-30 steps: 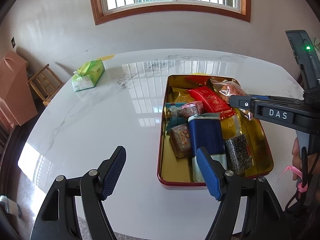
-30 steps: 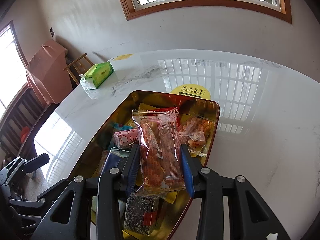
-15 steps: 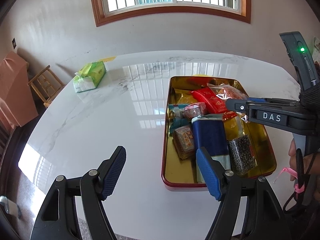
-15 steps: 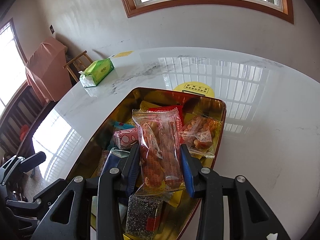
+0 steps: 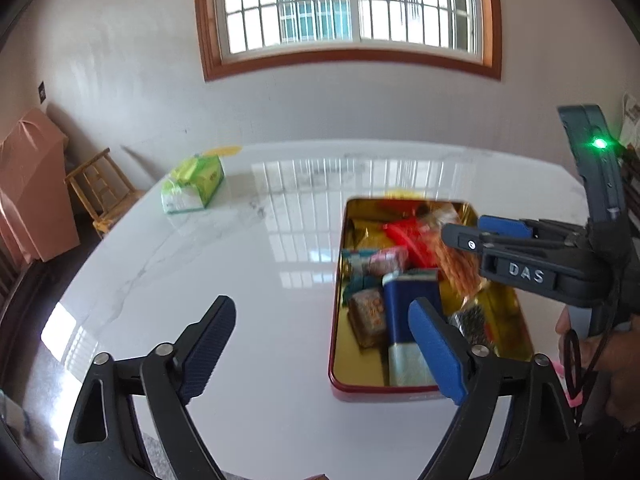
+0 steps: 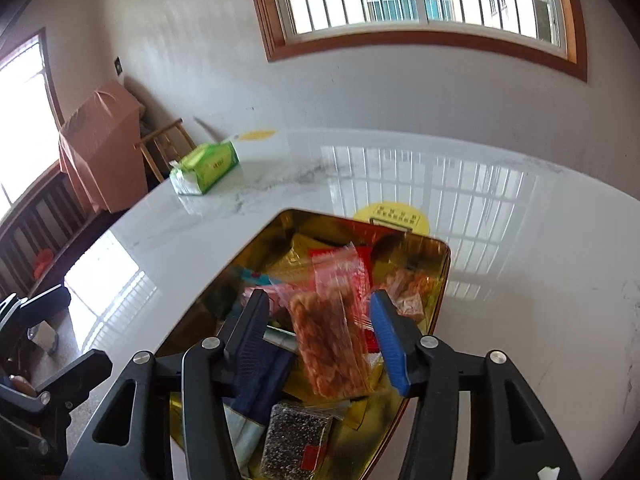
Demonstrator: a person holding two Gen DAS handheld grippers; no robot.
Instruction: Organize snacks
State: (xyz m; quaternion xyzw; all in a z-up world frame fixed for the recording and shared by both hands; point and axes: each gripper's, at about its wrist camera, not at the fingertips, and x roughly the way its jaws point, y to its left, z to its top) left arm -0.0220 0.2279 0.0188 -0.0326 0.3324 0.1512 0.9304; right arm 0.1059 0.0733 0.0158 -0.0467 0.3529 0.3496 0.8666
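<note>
glossy white marble surface [image 5: 208, 280] carries a gold-lined red tin [image 6: 442, 276] full of snacks. a clear packet of orange snacks [image 6: 332, 340] hangs blurred between the right tongs [image 6: 320, 328], whose jaws are opening and no longer press it. the left tongs [image 5: 320, 344] are opening too, empty, beside the tin. a green tissue pack [image 5: 194, 186] lies well apart.
</note>
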